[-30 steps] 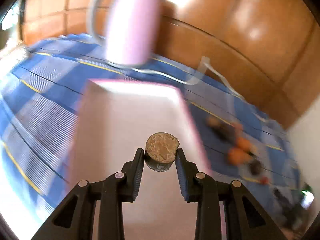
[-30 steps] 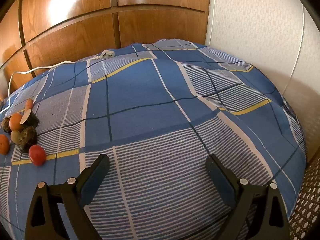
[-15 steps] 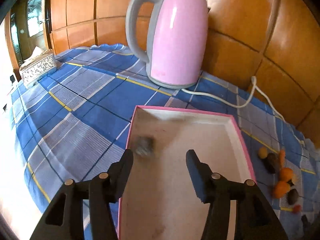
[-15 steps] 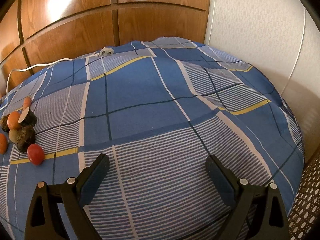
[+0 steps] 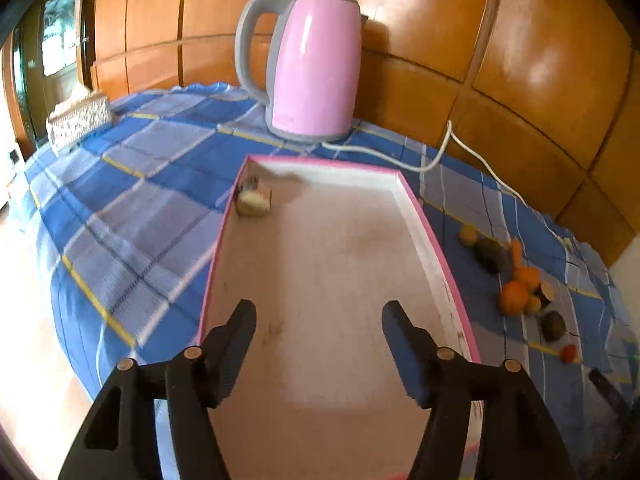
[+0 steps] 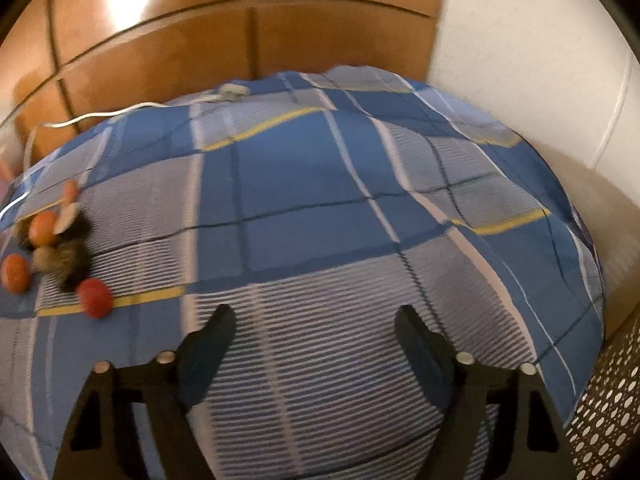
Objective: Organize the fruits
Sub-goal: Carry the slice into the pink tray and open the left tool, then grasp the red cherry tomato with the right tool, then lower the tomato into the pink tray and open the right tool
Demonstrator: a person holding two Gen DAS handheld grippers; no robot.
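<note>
A blue checked cloth (image 6: 340,208) covers the counter before wood panelling (image 5: 500,40). The left claw (image 5: 318,312) is opening, empty, over the pink-rimmed tray (image 5: 424,224). The right claw (image 6: 314,316) is closing on nothing.

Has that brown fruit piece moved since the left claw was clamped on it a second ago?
Yes. The fruit piece has left the left claw and now lies in the far-left corner of the pink tray, nearer the kettle.

1. Kettle (image 5: 312,68), pink: one.
2. Tray (image 5: 424,224), pink-rimmed: one.
3. Fruit piece (image 5: 253,201) in the tray: one.
4. Loose fruits (image 5: 516,280) on the cloth: a cluster of about eight, orange, dark and red; blur prevents an exact count.
5. Cord (image 5: 440,152), white: one.
6. Tissue box (image 5: 78,120): one.
7. Checked cloth (image 6: 320,200): one.
</note>
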